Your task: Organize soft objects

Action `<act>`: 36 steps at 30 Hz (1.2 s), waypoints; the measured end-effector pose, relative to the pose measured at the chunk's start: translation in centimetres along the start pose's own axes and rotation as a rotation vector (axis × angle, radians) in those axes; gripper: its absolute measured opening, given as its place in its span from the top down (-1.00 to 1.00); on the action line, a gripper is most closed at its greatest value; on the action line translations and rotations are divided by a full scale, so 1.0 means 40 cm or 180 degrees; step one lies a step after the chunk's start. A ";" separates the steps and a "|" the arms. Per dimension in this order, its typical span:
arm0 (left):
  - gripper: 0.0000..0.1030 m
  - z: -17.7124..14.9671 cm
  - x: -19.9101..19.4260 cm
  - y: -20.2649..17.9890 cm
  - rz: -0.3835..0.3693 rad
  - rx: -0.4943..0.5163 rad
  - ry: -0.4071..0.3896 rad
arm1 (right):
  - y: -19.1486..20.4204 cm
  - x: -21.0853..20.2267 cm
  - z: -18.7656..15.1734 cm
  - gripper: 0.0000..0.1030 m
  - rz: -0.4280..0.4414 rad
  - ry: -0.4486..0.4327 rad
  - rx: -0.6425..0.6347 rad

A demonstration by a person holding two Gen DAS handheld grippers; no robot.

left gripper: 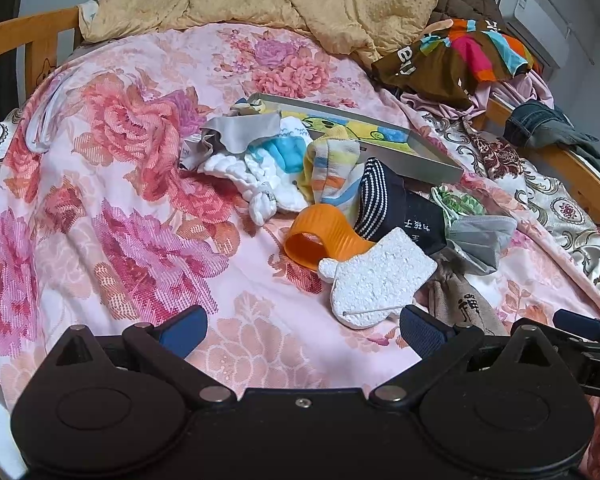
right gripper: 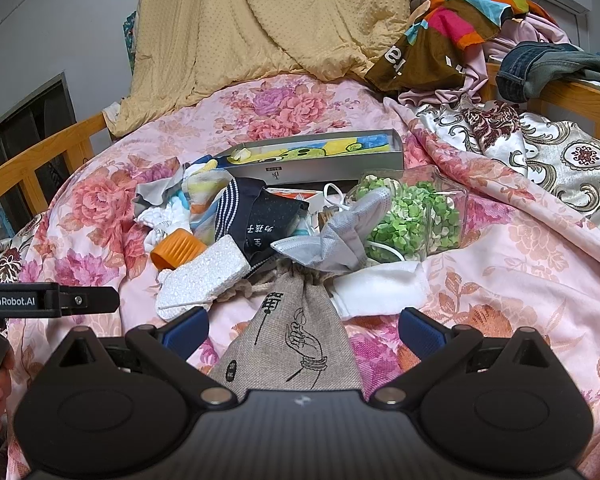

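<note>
The soft things lie heaped in the middle of the floral bedspread [left gripper: 140, 208], just in front of a shallow grey tin tray [left gripper: 420, 160] with a cartoon print inside. In the heap a navy sock with white stripes [left gripper: 396, 204] lies across a pastel striped sock [left gripper: 332, 168], with a white and blue knitted piece [left gripper: 268, 164] and a grey cloth [left gripper: 240, 132] to the left of them. An orange ribbed cup [left gripper: 320, 236] lies on its side touching the navy sock, and a white foam block [left gripper: 380, 276] rests against the cup, nearest the left gripper [left gripper: 302, 330], whose fingers stand wide apart over bare bedspread with nothing between them. A grey face mask [right gripper: 332, 240] sits right of the navy sock, leaning on a clear jar of green bits [right gripper: 416, 216], with a white cable [right gripper: 336, 196] looped behind it and a white folded cloth [right gripper: 380, 288] in front. A linen drawstring pouch [right gripper: 292, 336] with ink drawings lies directly between the spread fingers of the right gripper [right gripper: 304, 330], which are not touching it. A tan quilt [right gripper: 260, 28], a multicoloured garment [right gripper: 452, 32] and jeans [right gripper: 540, 64] pile up at the back, by the wooden bed rail [right gripper: 44, 152].
</note>
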State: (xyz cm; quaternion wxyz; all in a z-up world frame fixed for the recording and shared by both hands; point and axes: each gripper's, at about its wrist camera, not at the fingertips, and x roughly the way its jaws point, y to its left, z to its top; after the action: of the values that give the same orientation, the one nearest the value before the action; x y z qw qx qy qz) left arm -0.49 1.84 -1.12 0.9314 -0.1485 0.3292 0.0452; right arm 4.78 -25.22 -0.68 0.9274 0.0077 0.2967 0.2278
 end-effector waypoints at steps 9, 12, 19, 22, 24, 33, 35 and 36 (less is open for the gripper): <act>-0.98 0.000 0.000 0.001 0.0002 -0.0003 0.0003 | 0.003 0.002 0.000 -1.00 0.0003 0.0001 0.0000; -0.98 -0.001 0.000 0.003 0.0001 -0.0012 0.0013 | 0.002 0.000 0.000 -1.00 0.0031 0.0004 0.0007; -0.98 -0.002 0.001 0.003 0.0022 -0.0018 0.0029 | 0.012 0.012 -0.010 -1.00 0.0043 0.0017 -0.0009; -0.98 -0.001 0.002 0.001 0.0040 -0.0008 0.0042 | 0.011 0.010 -0.008 -1.00 0.0050 0.0022 -0.0008; -0.98 0.000 0.003 -0.002 0.0052 0.0003 0.0057 | 0.011 0.010 -0.008 -1.00 0.0055 0.0020 -0.0010; -0.98 0.003 0.015 -0.002 0.0158 -0.0008 0.0143 | 0.012 0.002 -0.006 -1.00 0.0034 0.0084 -0.0018; -0.98 0.009 0.021 -0.005 0.0285 0.0061 0.0141 | 0.012 -0.002 -0.003 -1.00 -0.0018 0.0097 -0.0048; -0.98 0.014 0.022 -0.008 0.0325 0.0121 0.0106 | 0.010 -0.005 -0.001 -1.00 -0.0036 0.0096 -0.0052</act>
State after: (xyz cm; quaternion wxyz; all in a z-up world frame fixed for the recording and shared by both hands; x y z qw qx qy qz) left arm 0.58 1.68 -1.19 0.9249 -0.1145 0.3526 0.0840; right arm 4.45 -24.96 -0.55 0.9241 -0.0049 0.3088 0.2251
